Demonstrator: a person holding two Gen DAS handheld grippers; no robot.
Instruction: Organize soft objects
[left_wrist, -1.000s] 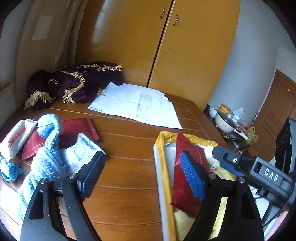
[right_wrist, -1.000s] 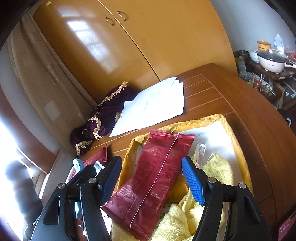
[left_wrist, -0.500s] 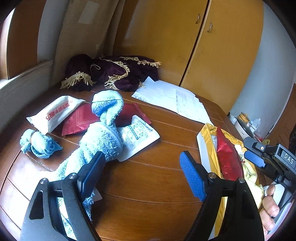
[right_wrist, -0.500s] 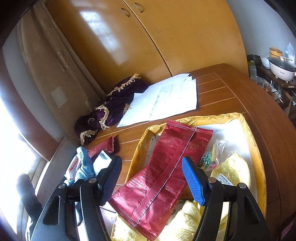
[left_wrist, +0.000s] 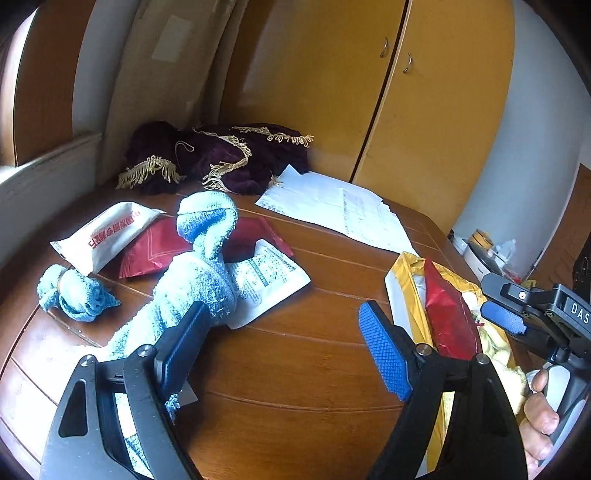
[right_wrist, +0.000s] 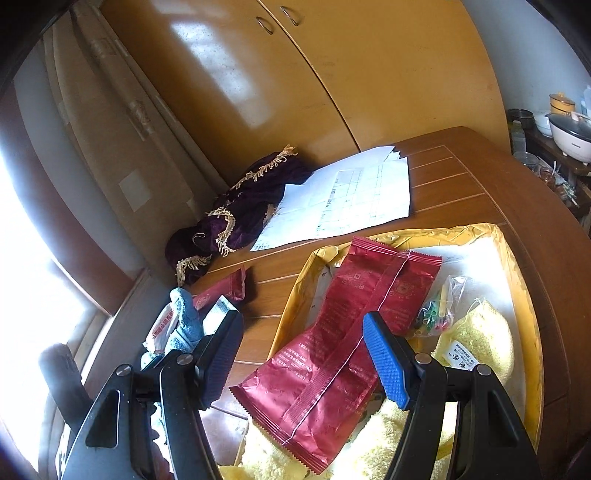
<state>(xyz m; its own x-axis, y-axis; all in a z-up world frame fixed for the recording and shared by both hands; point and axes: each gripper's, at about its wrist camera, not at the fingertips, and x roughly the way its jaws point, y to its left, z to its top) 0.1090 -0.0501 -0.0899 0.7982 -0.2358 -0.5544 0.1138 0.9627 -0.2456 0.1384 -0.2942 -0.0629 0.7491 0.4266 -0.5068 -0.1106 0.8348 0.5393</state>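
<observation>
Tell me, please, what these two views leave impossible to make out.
- Left wrist view: the lower end of the blue towel is hidden behind the left gripper.
- Right wrist view: the near end of the yellow tray is cut off by the frame edge and the right gripper.
- Right wrist view: the window side is washed out by glare.
- Both views: print on the papers is too small to read.

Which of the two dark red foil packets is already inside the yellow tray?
The large dark red foil packet, lying over yellow towels in the yellow tray. The smaller dark red foil packet lies on the wooden table, under the blue towel.
</observation>
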